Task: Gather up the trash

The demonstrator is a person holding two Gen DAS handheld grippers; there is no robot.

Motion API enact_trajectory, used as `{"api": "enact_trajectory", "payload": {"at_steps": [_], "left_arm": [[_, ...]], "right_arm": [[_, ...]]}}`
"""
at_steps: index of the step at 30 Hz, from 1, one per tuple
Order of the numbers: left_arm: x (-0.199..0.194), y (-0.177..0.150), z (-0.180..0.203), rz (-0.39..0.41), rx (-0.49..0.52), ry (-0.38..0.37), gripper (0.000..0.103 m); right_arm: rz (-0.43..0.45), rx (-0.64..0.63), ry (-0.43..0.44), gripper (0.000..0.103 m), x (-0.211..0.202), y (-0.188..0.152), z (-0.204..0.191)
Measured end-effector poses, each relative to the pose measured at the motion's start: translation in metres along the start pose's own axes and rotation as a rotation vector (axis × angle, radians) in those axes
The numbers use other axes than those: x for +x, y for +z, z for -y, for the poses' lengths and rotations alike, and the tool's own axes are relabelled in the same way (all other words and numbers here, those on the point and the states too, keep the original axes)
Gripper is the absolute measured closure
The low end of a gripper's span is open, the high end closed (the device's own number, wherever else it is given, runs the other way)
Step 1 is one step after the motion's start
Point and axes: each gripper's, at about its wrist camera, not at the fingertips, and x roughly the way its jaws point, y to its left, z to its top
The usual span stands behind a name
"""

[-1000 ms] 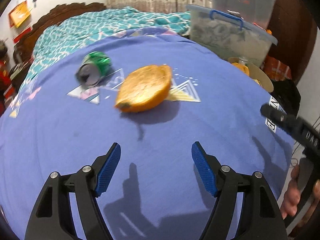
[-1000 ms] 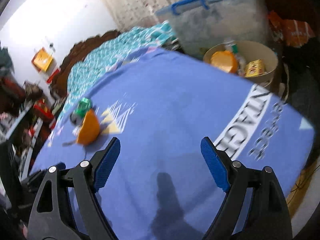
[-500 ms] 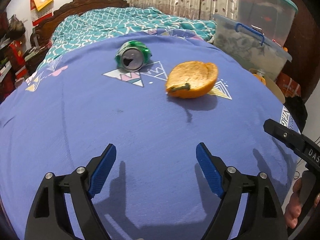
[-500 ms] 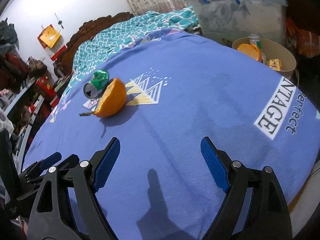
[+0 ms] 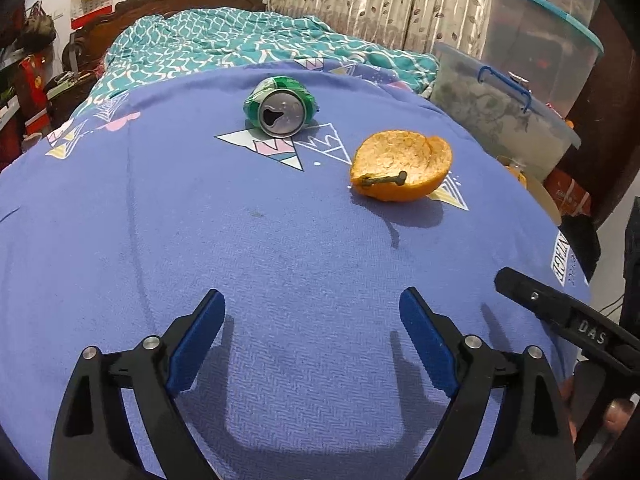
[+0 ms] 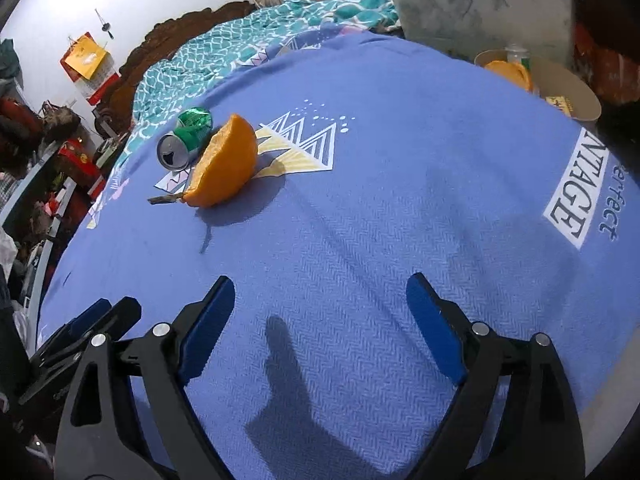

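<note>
A crushed green can [image 5: 280, 106] lies on its side on the blue bedsheet [image 5: 200, 220], its open top facing me. An orange peel half [image 5: 402, 166] with a stem lies to its right. My left gripper [image 5: 312, 336] is open and empty, well short of both. My right gripper [image 6: 320, 316] is open and empty; it sees the peel [image 6: 224, 164] and the can [image 6: 186, 140] at far left. The right gripper's finger [image 5: 568, 324] shows at the left view's right edge. A round tan bin [image 6: 560, 88] holding trash stands beyond the bed's right edge.
A lidded clear storage box [image 5: 500, 116] with a blue handle stands right of the bed, a larger tub [image 5: 540, 36] behind it. A teal blanket [image 5: 248, 48] and wooden headboard [image 5: 168, 0] lie at the far end. Cluttered shelves [image 6: 48, 184] are on the left.
Both views have swung and steadied: in the left view the can and peel shifted right, and in the right view they grew larger and closer. Both grippers stayed open.
</note>
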Motion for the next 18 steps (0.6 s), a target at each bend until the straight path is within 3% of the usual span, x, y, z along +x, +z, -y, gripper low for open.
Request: {"api": "enact_trajectory", "payload": {"at_steps": [7,14,18], "left_arm": [[-0.005,-0.002,0.008,0.024,0.047,-0.011,0.014],[0.002,-0.001,0.003,-0.013,0.027,-0.018,0.011],[0.003,0.000,0.003,-0.015,0.019,-0.004,0.009]], "right_arm": [[0.018,0.033,-0.047,0.014,-0.002,-0.008,-0.005],[0.035,0.009,-0.071,0.012,-0.005,-0.015,-0.010],[0.026,0.003,-0.042,0.004,-0.003,-0.013,-0.010]]}}
